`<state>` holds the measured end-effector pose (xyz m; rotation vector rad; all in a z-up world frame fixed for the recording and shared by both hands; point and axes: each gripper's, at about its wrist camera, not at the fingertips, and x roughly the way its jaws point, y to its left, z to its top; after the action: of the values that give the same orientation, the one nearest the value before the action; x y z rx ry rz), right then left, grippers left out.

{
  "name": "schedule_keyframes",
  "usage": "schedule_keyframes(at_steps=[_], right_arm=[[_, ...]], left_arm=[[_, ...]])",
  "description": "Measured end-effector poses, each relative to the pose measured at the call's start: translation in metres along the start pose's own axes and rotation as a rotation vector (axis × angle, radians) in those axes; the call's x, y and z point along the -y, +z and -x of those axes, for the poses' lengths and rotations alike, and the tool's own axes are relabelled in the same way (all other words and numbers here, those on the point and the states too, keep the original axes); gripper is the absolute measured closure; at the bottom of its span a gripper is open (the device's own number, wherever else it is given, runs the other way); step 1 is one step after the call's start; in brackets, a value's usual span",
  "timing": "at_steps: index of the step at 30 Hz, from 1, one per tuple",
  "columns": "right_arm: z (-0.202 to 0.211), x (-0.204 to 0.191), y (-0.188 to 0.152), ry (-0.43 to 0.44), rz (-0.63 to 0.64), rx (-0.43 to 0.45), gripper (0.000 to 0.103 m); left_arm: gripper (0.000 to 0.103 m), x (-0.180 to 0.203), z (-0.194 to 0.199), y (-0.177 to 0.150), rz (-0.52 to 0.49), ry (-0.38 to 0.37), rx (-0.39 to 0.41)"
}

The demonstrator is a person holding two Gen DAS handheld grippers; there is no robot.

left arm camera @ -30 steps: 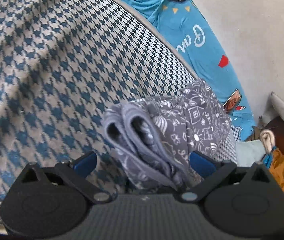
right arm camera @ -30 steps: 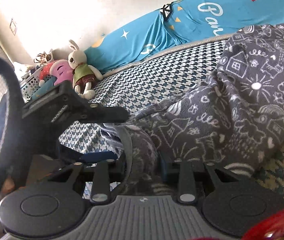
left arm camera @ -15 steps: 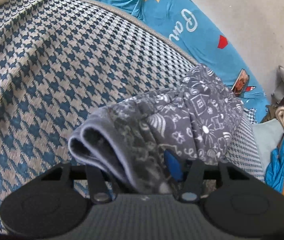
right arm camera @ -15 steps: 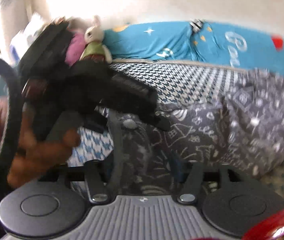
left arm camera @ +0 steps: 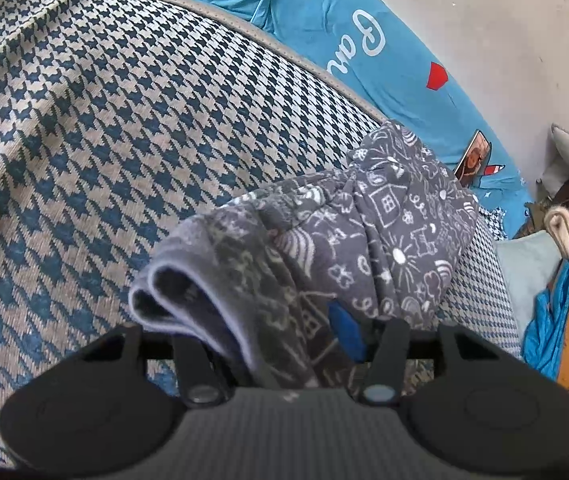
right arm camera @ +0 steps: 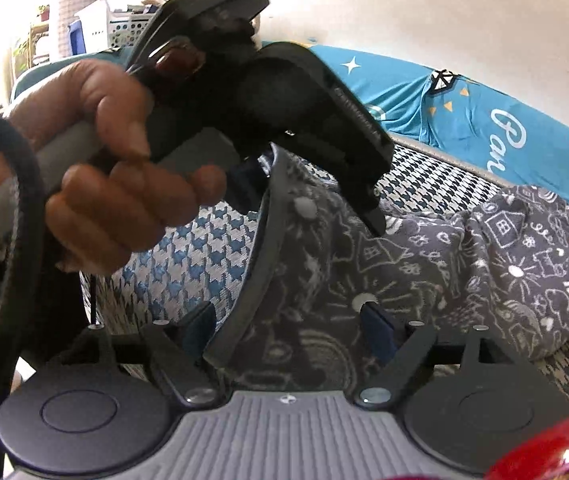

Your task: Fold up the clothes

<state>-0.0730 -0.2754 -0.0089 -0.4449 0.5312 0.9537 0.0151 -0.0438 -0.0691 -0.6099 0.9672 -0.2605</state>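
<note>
My left gripper clamps the grey doodle-print garment (bunched over the houndstooth bedspread), and my right gripper spreads open around its hem.

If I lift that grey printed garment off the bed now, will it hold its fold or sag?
Probably sag: the grey printed garment lies in soft bunches and creases on the houndstooth bed cover, so it looks floppy. Its doubled edge droops past the left gripper, suggesting unheld parts will hang. It seems light and unlikely to slip from the right gripper.
</note>
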Motion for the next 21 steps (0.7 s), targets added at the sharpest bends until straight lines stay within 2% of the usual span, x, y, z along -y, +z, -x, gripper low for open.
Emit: schedule_keyframes(at_steps=[7,10,13,15,16,17,19,21], right_arm=[[-0.006,-0.018,-0.008,-0.064,0.127,-0.014,0.021],[-0.011,-0.026,-0.014,-0.126,0.192,-0.02,0.021],[-0.016,-0.03,-0.018,-0.173,0.238,-0.015,0.022],[-0.015,-0.027,-0.016,-0.176,0.21,-0.003,0.035],[-0.014,-0.026,-0.015,-0.172,0.195,0.002,0.038],[-0.013,-0.024,-0.014,-0.165,0.181,0.006,0.045],[-0.011,-0.023,-0.012,-0.149,0.165,0.019,0.053],[-0.01,-0.023,-0.01,-0.138,0.164,0.03,0.059]], left_arm=[[0.054,0.003,-0.003,0.008,0.001,-0.013,-0.024],[0.054,0.006,-0.006,0.008,-0.005,-0.003,-0.027],[0.049,0.005,-0.007,0.007,0.003,-0.006,-0.028],[0.038,0.005,-0.009,0.006,0.005,0.013,-0.025],[0.025,0.005,-0.01,0.006,0.004,0.028,-0.022],[0.02,0.005,-0.012,0.005,0.002,0.042,-0.021],[0.02,0.006,-0.015,0.005,-0.01,0.057,-0.025],[0.026,0.008,-0.019,0.004,-0.03,0.071,-0.026]])
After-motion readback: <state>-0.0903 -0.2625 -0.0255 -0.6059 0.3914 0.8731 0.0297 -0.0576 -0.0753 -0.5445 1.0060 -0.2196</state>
